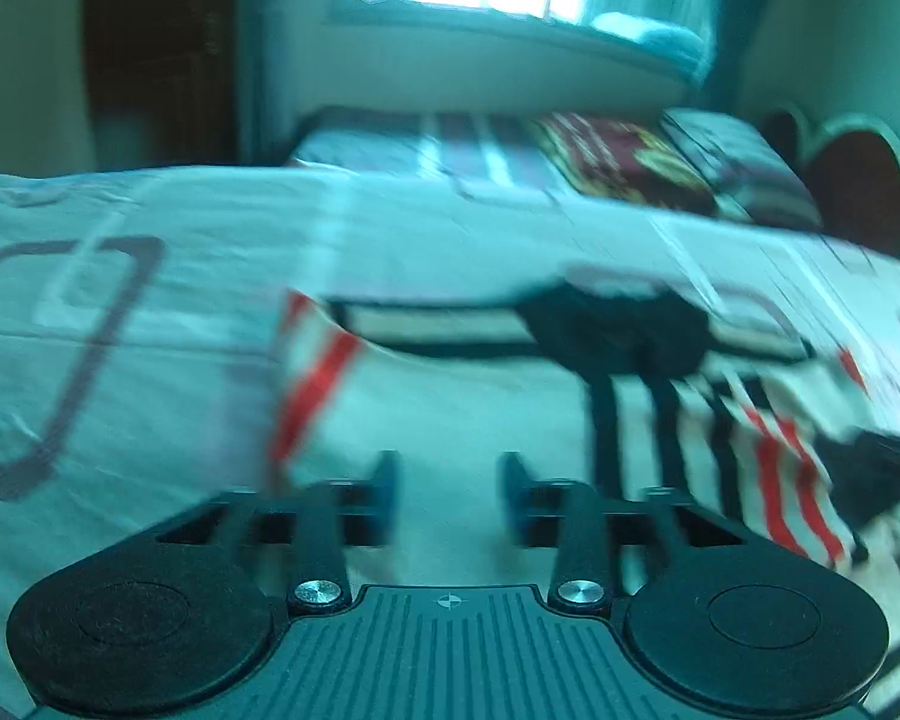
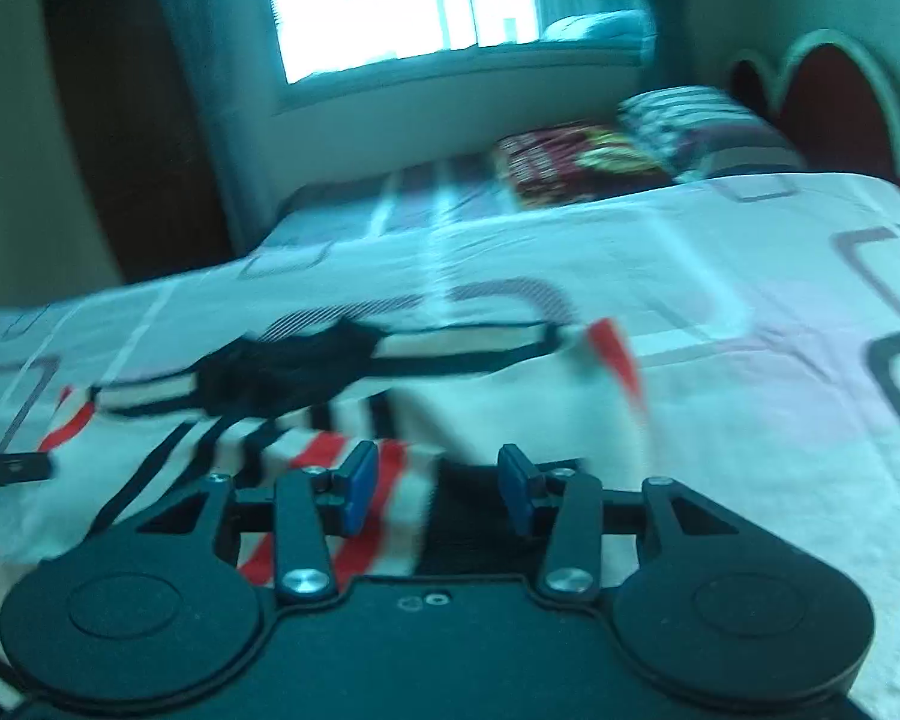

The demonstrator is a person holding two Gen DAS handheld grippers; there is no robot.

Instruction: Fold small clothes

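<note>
A small white garment (image 1: 480, 402) with red and black stripes and a black collar (image 1: 618, 318) lies spread on the bed sheet (image 1: 150, 300). My left gripper (image 1: 450, 492) hovers over its plain white middle, jaws apart, nothing between the blue pads (image 1: 390, 492). In the right wrist view the same garment (image 2: 480, 414) lies ahead, its collar (image 2: 282, 372) to the left. My right gripper (image 2: 438, 486) stands open above the striped folded part, and the pads (image 2: 360, 480) are clear of the cloth below. Both views are blurred.
The bed is covered by a white sheet (image 2: 720, 276) with dark rounded-square prints. Patterned bedding and a pillow (image 2: 576, 162) lie at the far end by a red headboard (image 2: 834, 96). A bright window (image 2: 390, 0) and a dark door (image 2: 132, 120) stand beyond.
</note>
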